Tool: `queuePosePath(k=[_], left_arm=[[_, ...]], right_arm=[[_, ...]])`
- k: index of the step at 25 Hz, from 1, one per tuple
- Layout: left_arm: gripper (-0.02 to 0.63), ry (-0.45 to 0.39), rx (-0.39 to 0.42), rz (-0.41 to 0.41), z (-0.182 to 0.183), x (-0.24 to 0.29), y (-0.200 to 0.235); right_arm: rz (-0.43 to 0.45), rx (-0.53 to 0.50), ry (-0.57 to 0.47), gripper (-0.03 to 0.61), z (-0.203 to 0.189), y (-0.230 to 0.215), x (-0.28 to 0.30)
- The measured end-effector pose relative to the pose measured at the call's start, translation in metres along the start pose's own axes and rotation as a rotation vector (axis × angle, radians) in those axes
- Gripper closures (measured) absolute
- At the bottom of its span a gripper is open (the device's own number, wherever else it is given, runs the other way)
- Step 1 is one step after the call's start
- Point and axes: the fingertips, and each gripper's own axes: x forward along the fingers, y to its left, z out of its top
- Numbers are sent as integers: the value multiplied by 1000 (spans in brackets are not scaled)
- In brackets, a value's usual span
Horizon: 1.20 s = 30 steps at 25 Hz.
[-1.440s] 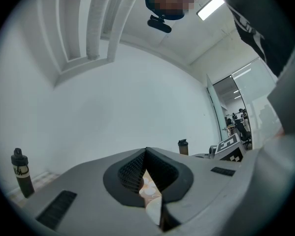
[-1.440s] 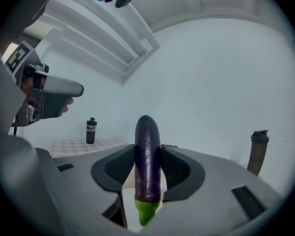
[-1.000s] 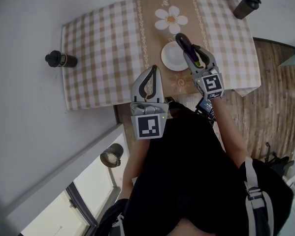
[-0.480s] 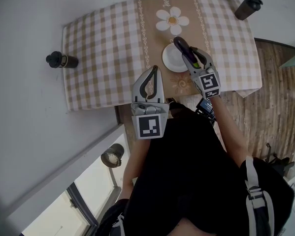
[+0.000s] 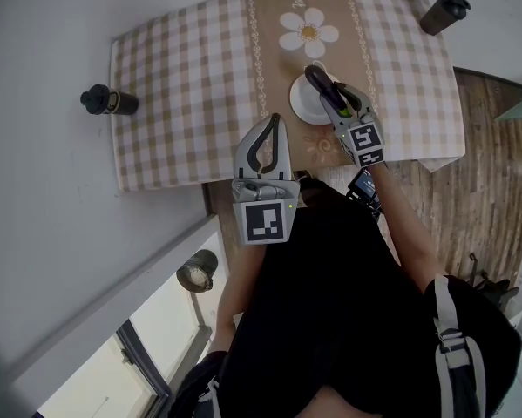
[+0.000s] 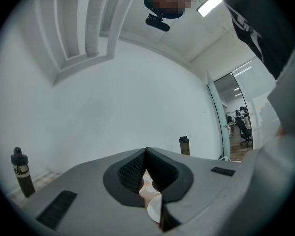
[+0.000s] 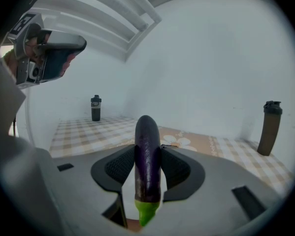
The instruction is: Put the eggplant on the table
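Checked-cloth table (image 5: 182, 77) filled the head view, and over its white plate (image 5: 300, 104) I saw the purple eggplant (image 7: 147, 151), green stem end toward the camera, clamped between the jaws of my right gripper (image 5: 332, 97). My left gripper (image 5: 272, 127) hung near the table's front edge, jaws pressed together on nothing.

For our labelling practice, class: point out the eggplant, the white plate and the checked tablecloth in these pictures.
Eggplant (image 7: 147, 151): right gripper view, middle of its purple body.
Plate (image 5: 300, 104): head view, bare white left part.
Tablecloth (image 5: 182, 85): head view, checked left part.
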Motion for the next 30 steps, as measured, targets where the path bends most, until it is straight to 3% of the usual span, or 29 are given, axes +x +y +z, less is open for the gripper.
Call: queuePosePath(k=[18, 30], left_arm=[[612, 9, 1, 19, -11, 2, 2], [612, 20, 3, 23, -9, 4, 3]], right_arm=[[31, 8, 110, 402, -48, 2, 26], [35, -40, 171, 402, -56, 6, 33]])
